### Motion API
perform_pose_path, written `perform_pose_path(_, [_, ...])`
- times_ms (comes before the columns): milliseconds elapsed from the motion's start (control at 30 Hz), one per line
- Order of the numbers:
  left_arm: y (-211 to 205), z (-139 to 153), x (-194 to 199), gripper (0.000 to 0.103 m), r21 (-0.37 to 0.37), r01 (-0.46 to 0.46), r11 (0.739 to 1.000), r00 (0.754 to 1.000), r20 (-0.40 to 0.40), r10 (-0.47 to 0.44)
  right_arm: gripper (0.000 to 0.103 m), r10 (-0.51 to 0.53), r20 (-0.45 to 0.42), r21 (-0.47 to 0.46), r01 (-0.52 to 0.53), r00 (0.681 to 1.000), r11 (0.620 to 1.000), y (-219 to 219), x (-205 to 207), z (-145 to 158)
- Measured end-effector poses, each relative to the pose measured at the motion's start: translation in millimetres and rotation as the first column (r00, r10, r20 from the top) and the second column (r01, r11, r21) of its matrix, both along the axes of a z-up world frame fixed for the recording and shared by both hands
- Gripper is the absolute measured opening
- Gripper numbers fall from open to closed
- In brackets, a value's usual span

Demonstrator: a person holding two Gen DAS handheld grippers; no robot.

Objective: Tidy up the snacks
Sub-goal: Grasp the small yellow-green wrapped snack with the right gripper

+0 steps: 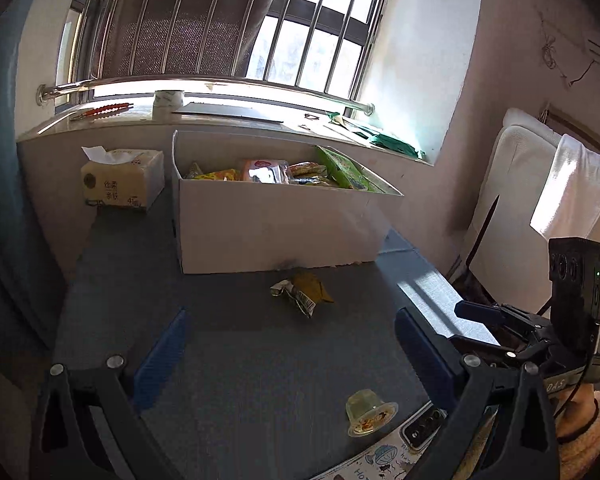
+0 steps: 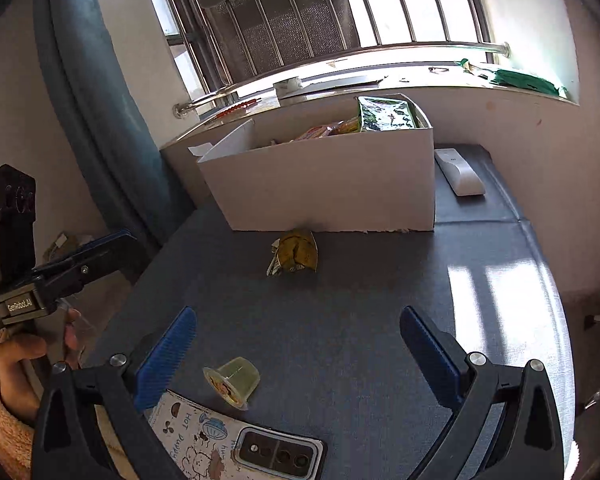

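A white box (image 1: 276, 228) with several snack packets in it stands at the back of the grey table; it also shows in the right wrist view (image 2: 332, 184). A crumpled yellow snack packet (image 1: 302, 290) (image 2: 294, 256) lies just in front of the box. A small jelly cup (image 1: 370, 416) (image 2: 232, 380) lies on its side near the front edge. My left gripper (image 1: 292, 344) is open and empty, above the table between packet and cup. My right gripper (image 2: 296, 344) is open and empty, right of the jelly cup. Each gripper shows in the other's view, the right (image 1: 480, 312) and the left (image 2: 100, 248).
A phone in a cartoon case (image 2: 236, 440) (image 1: 400, 448) lies at the front edge. A tissue pack (image 1: 122, 178) stands left of the box. A white remote (image 2: 460, 172) lies right of the box. A windowsill (image 1: 220, 114) runs behind, a white chair (image 1: 540, 200) stands at right.
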State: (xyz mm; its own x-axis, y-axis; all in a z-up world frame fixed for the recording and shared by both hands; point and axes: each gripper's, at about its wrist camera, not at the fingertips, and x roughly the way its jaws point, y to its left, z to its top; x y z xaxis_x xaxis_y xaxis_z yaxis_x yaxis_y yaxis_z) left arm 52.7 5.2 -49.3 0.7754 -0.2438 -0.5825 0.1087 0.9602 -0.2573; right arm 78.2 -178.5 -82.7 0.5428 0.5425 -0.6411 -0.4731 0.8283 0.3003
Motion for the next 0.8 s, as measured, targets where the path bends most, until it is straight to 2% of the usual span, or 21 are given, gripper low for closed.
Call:
perform_pose_path(100, [-7, -11, -16, 0.103, -0.009, 0.010, 1.000, 1.000, -0.024, -0.010, 0.103, -0.006, -0.042, -0.013, 0.006, 0.999, 1.000, -3, 1, -13])
perform_pose_path(300, [-12, -13, -31, 0.103, 0.026, 0.014, 1.000, 1.000, -0.025, -0.014, 0.103, 0.023, -0.049, -0.032, -0.025, 0.999, 0.999, 15, 27, -19])
perform_pose_path(533, [-15, -17, -36, 0.103, 0.042, 0.026, 0.999, 0.999, -0.033, -0.024, 0.103, 0.100, -0.028, -0.154, -0.103, 0.995, 0.983, 72, 79, -21])
perform_pose_path(667, [-18, -19, -37, 0.103, 0.045, 0.036, 0.998, 0.999, -0.042, -0.034, 0.103, 0.130, -0.066, -0.205, -0.141, 0.989, 0.969, 99, 104, -34])
perform_pose_path(800, [-20, -22, -35, 0.103, 0.038, 0.046, 0.998, 0.997, -0.056, -0.043, 0.103, 0.133, -0.094, -0.302, -0.156, 0.987, 0.941, 118, 118, -51])
